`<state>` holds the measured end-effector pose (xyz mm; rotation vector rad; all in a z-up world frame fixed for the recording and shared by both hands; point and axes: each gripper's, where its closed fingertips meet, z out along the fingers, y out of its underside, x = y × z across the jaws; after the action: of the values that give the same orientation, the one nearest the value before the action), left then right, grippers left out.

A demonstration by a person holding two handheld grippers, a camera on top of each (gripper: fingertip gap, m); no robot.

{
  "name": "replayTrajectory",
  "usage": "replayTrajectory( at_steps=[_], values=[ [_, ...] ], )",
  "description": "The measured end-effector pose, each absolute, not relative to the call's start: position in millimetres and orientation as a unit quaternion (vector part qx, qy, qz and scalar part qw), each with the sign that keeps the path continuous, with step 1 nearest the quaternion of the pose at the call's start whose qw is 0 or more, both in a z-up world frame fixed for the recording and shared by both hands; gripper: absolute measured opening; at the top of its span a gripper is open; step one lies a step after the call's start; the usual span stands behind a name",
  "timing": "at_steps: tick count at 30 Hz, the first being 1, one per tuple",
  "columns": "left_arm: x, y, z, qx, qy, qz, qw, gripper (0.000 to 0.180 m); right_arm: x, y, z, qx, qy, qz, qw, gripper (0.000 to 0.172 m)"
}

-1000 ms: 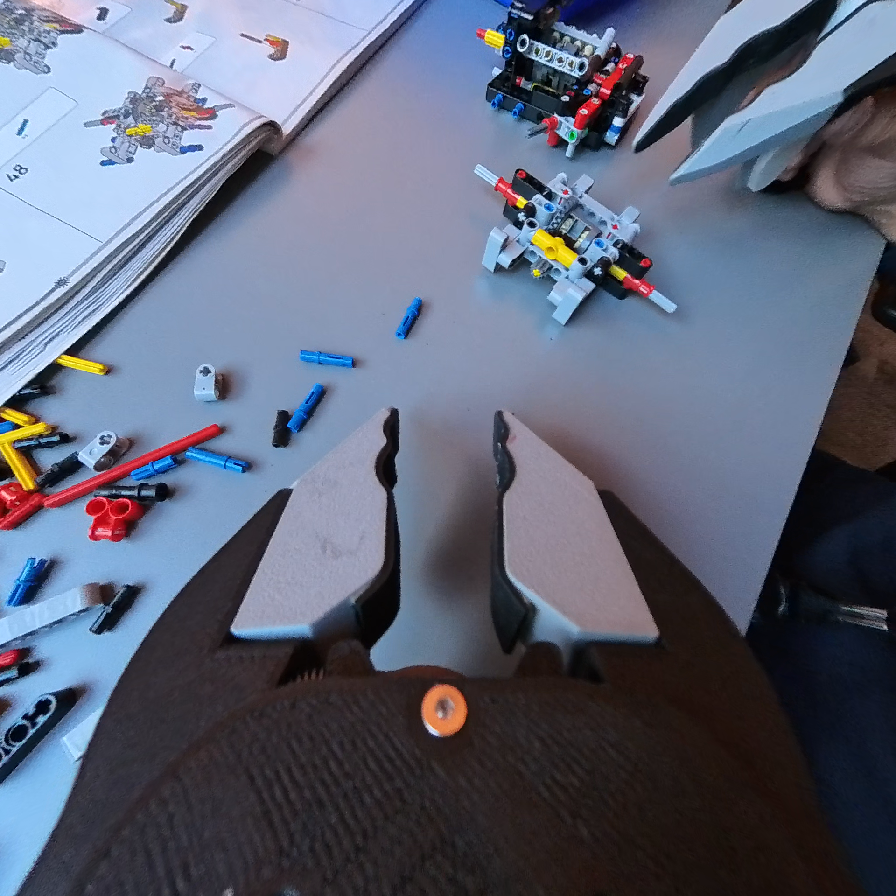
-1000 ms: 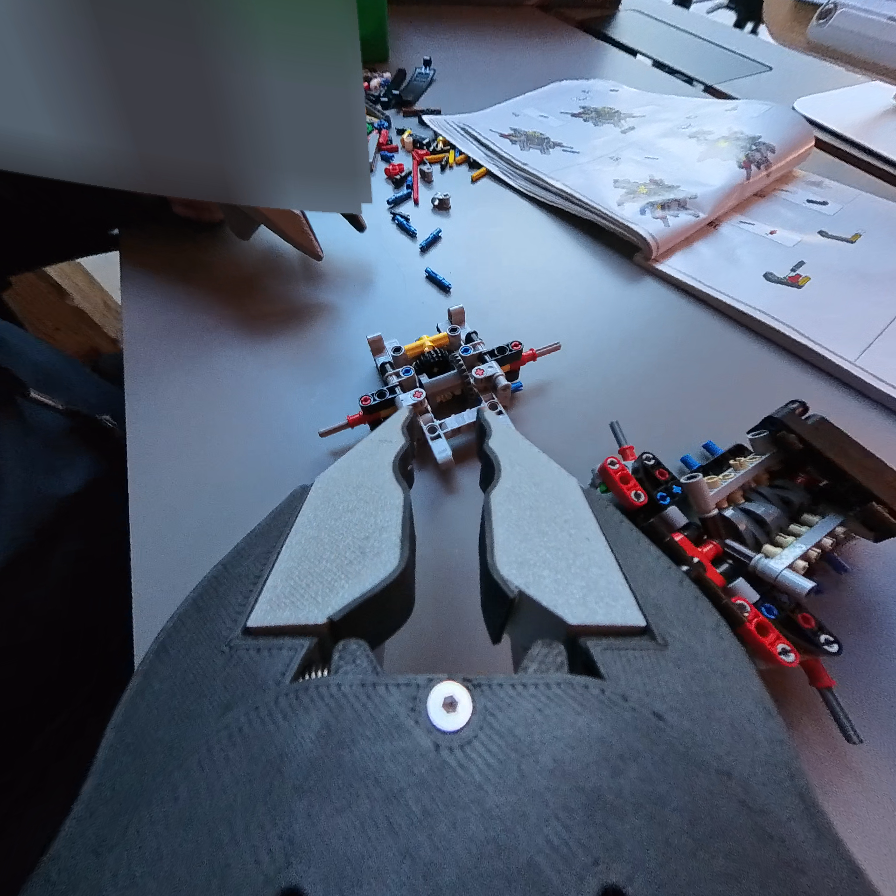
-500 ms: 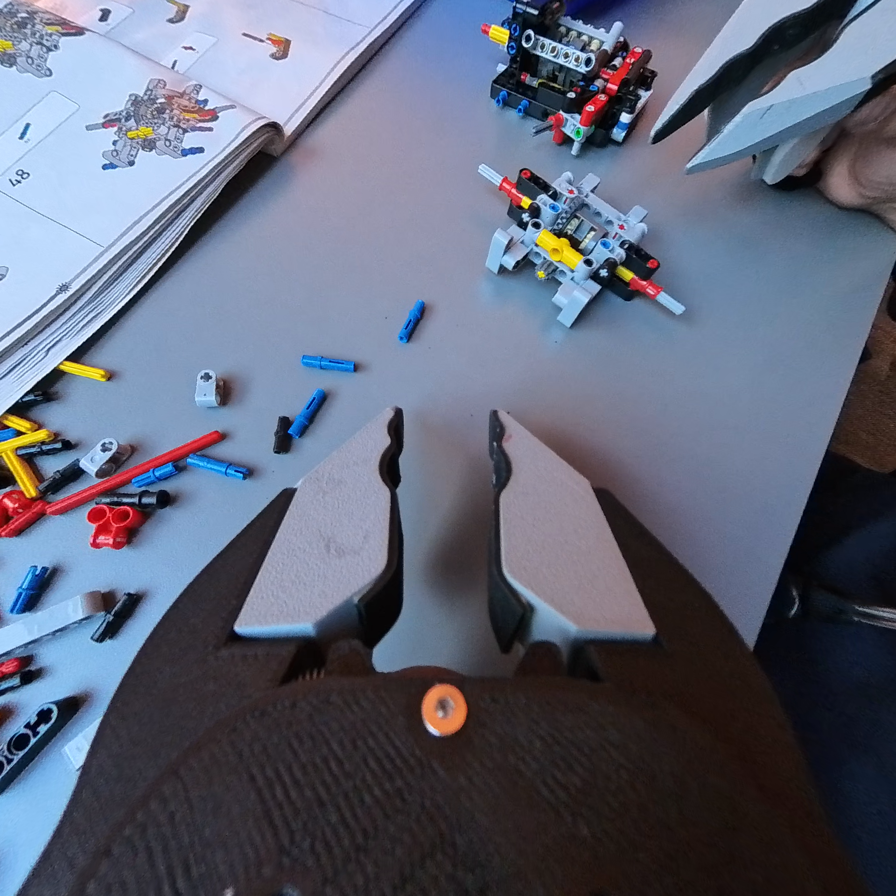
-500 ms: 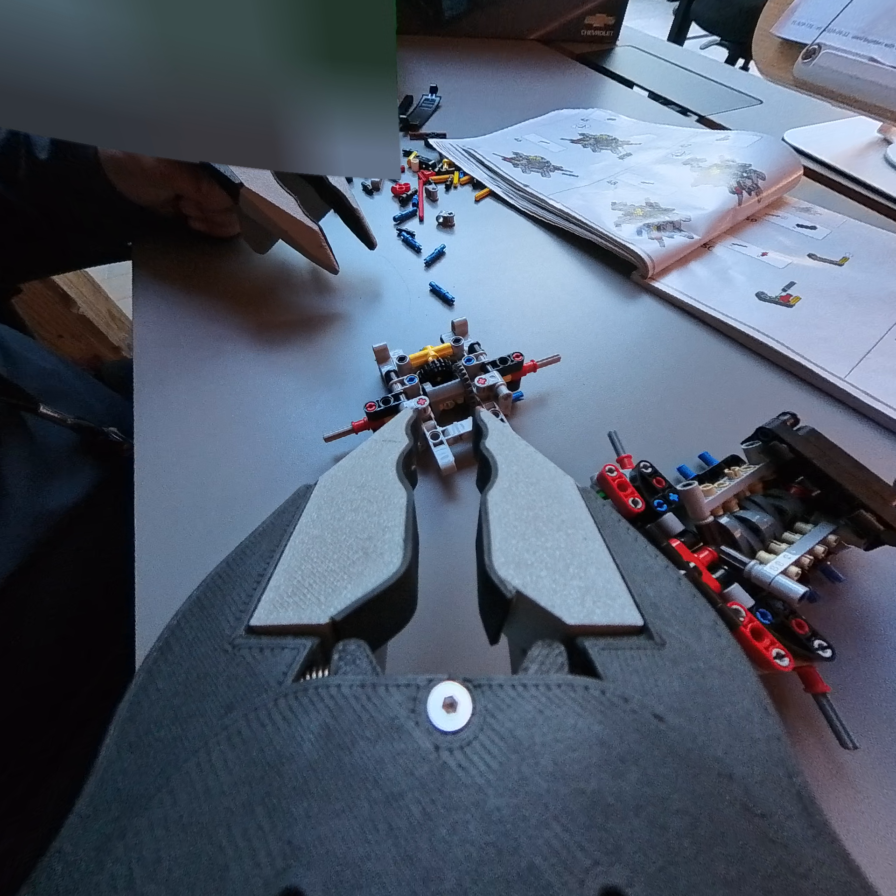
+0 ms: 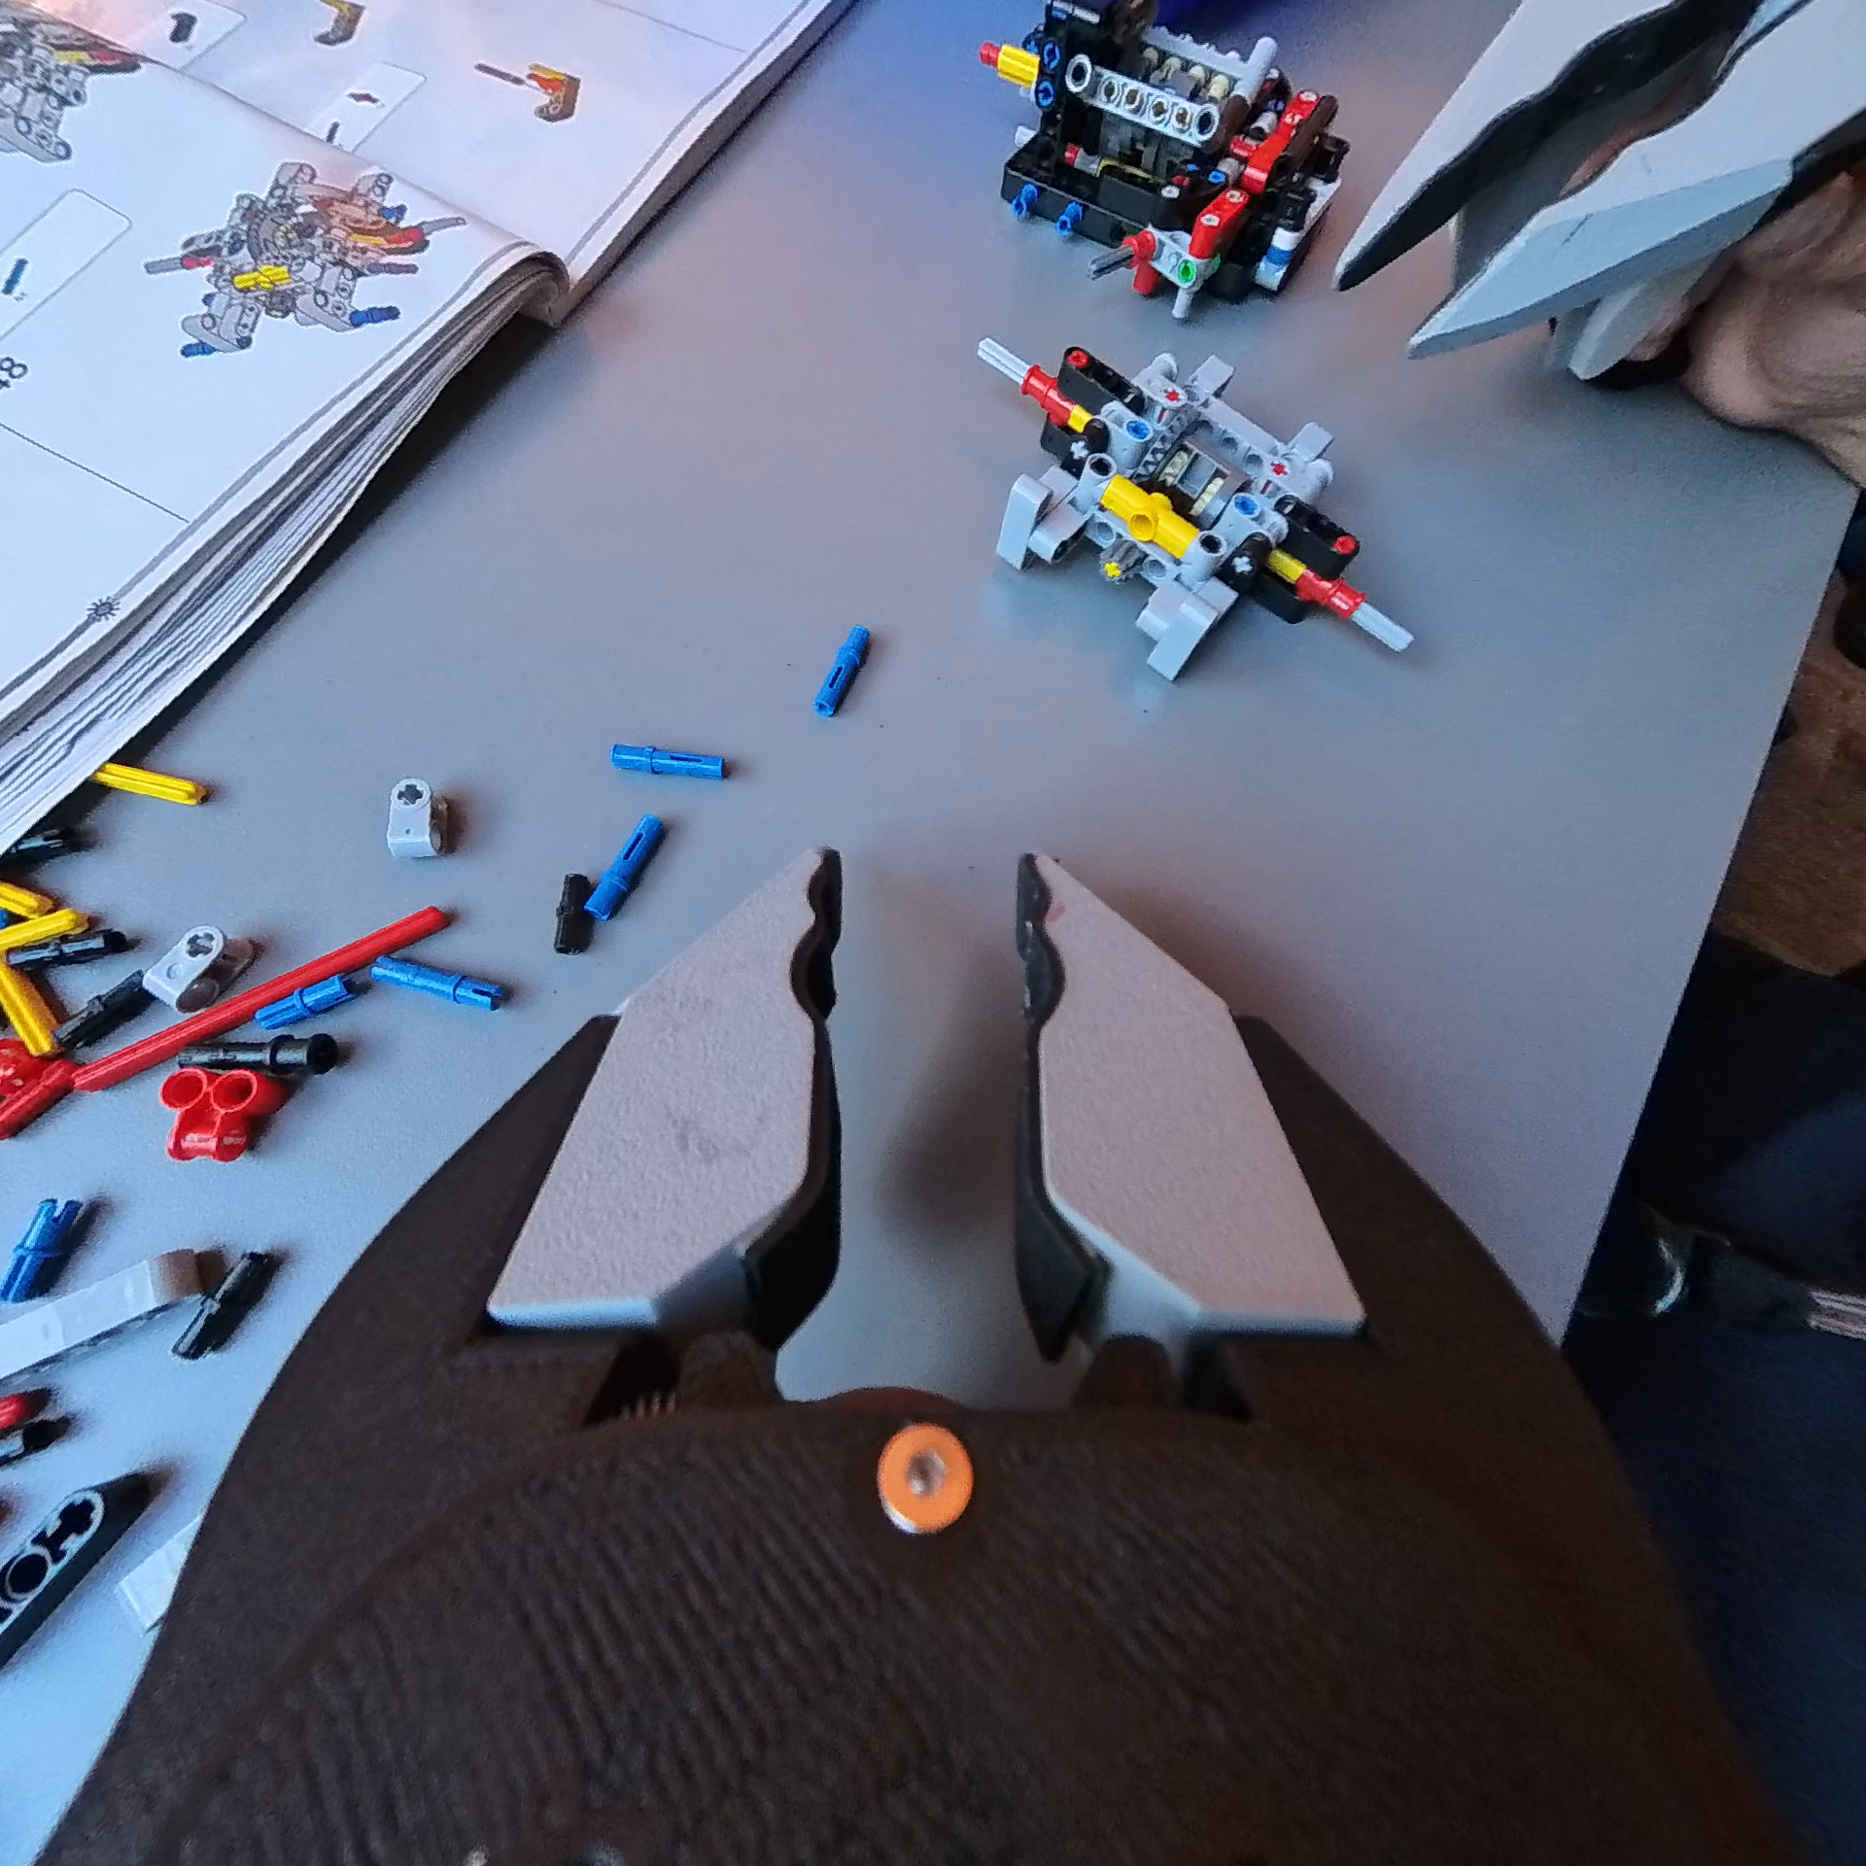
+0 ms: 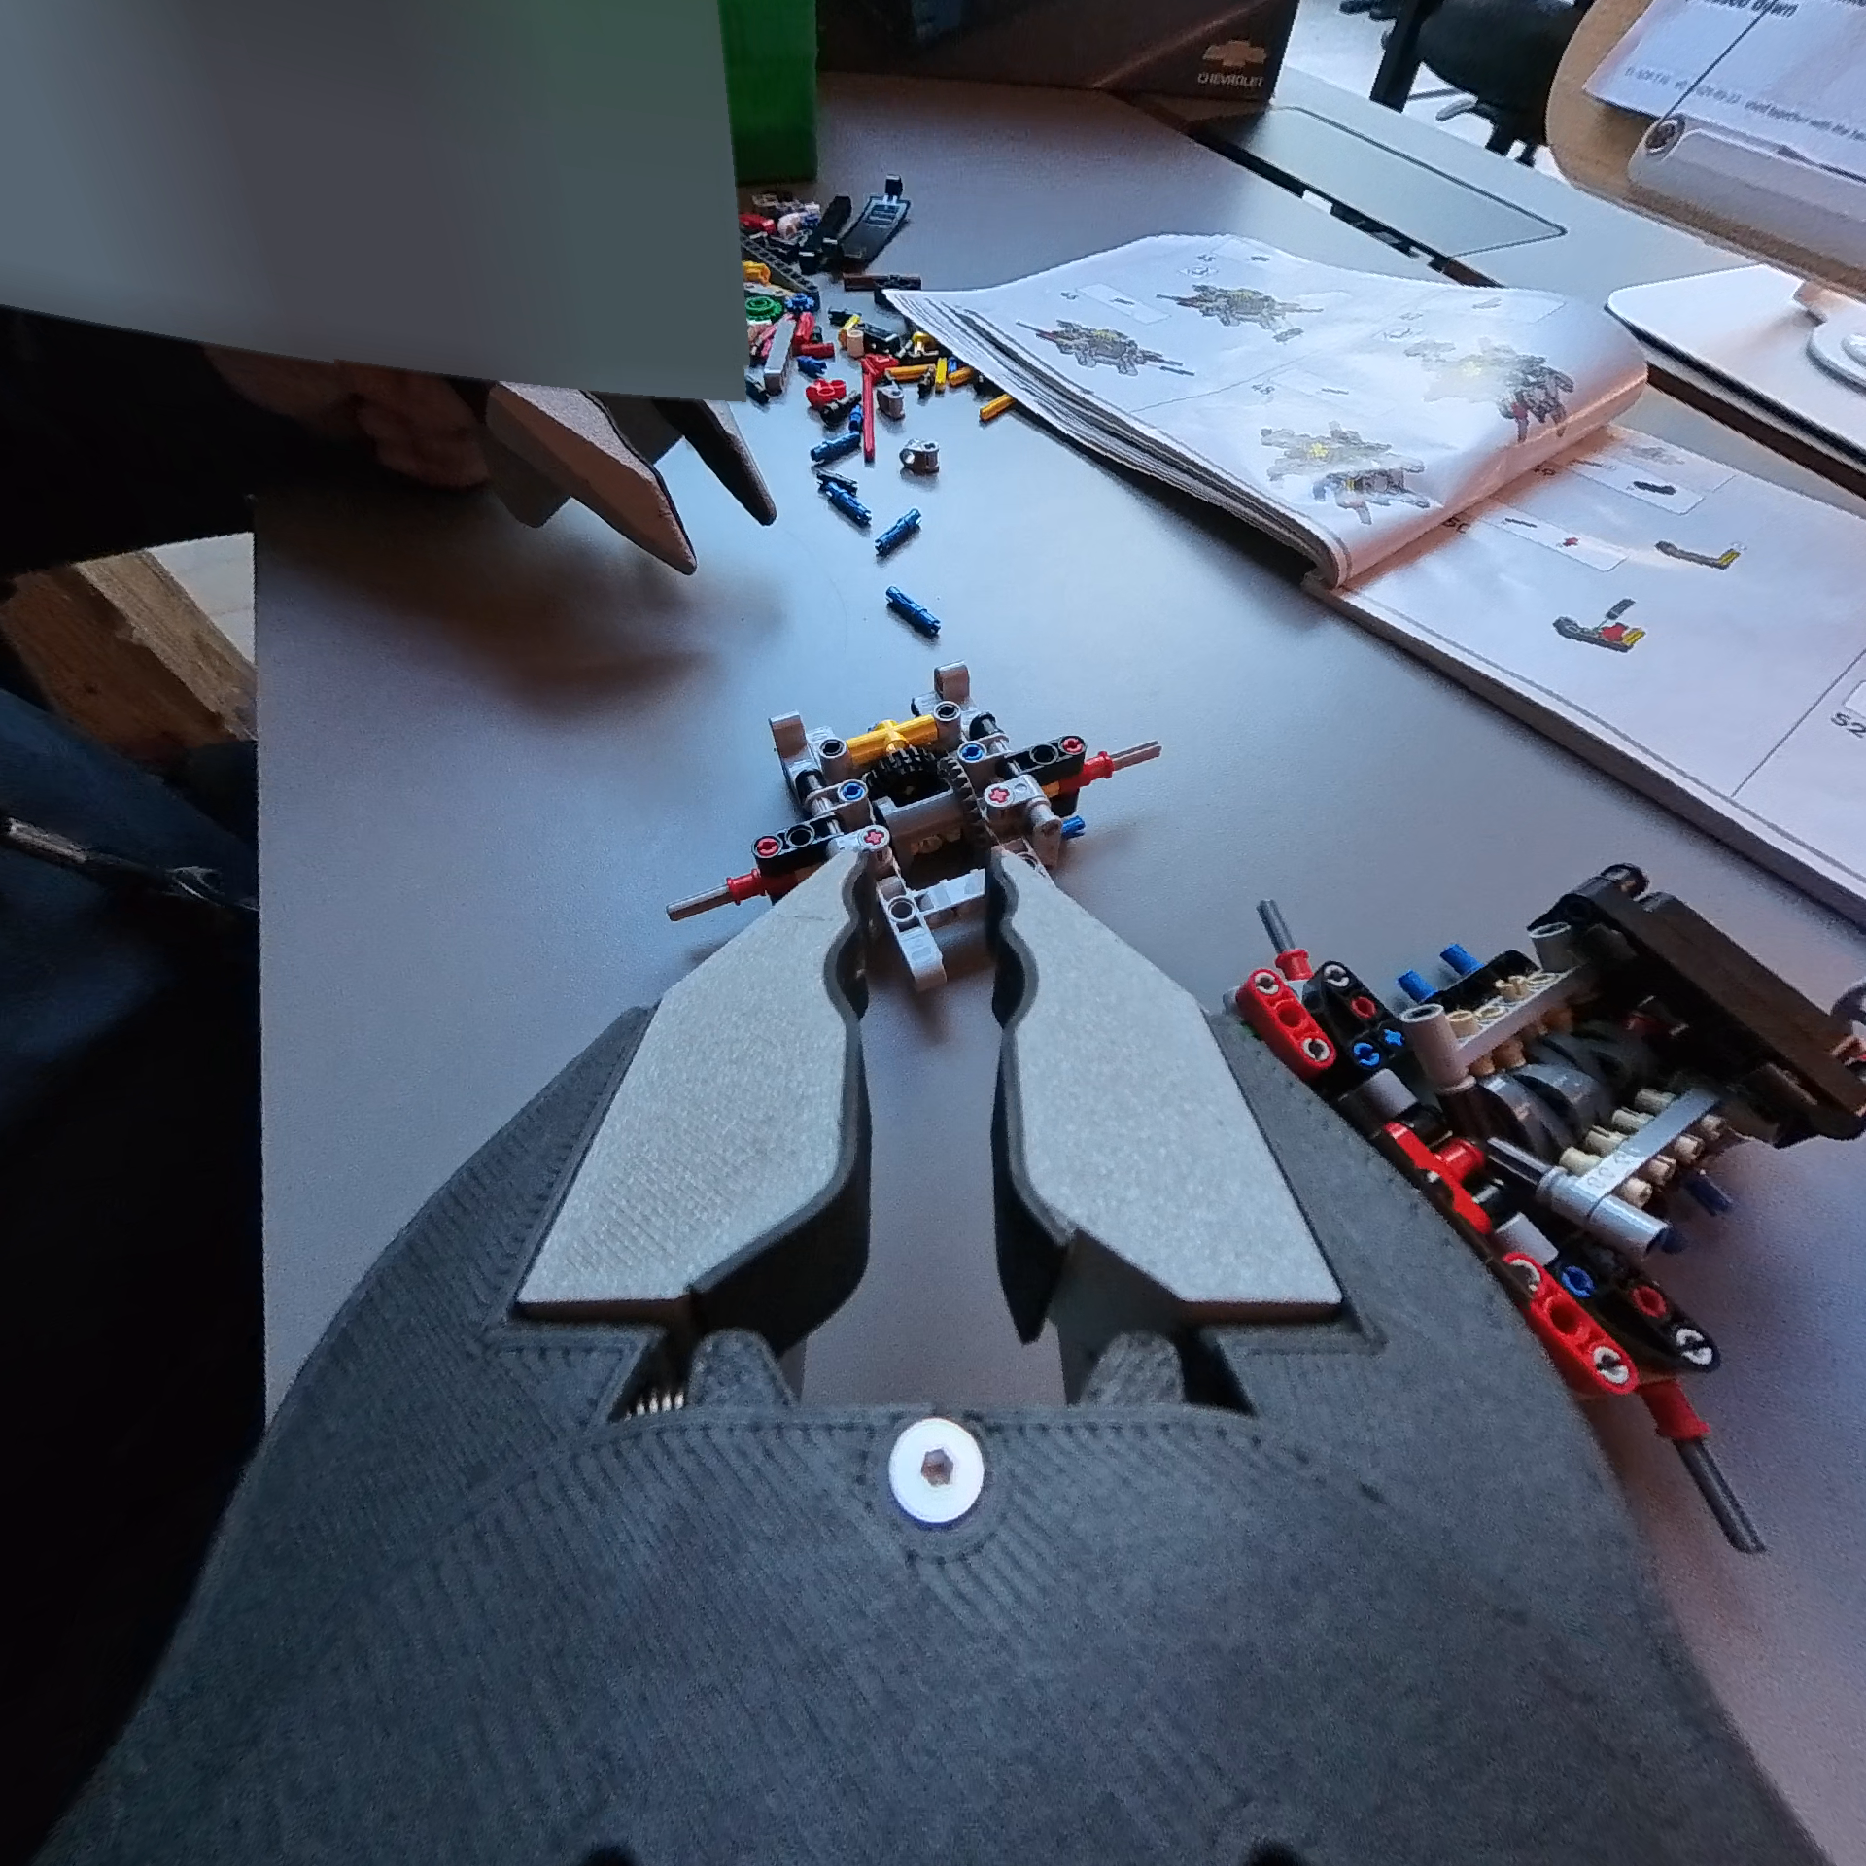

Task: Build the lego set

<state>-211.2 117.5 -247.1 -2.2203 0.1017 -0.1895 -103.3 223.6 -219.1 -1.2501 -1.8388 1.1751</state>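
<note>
Grey gear assembly (image 6: 914, 798), axle lying crosswise, before right claw (image 6: 927, 909).

the small brick assembly (image 5: 1176, 495) lies flat on the grey desk (image 5: 707, 485), near its edge. it has a light grey frame, a yellow cross piece, black beams, dark gears in the middle, and a grey axle with red bushes sticking out each side.
</note>
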Motion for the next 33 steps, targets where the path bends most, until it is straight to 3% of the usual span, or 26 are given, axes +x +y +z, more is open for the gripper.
replayTrajectory(
  at_steps=[20, 33],
  values=[
    [-211, 117, -247, -0.894, 0.042, -0.078, 0.44, 0.032, -112, 212, -206, -0.457, -0.679, 0.452, 0.355, 0.016],
    [-209, 117, -247, -0.893, 0.048, -0.084, 0.44, 0.032, -153, 154, -202, -0.429, -0.731, 0.423, 0.321, 0.014]
  ],
)
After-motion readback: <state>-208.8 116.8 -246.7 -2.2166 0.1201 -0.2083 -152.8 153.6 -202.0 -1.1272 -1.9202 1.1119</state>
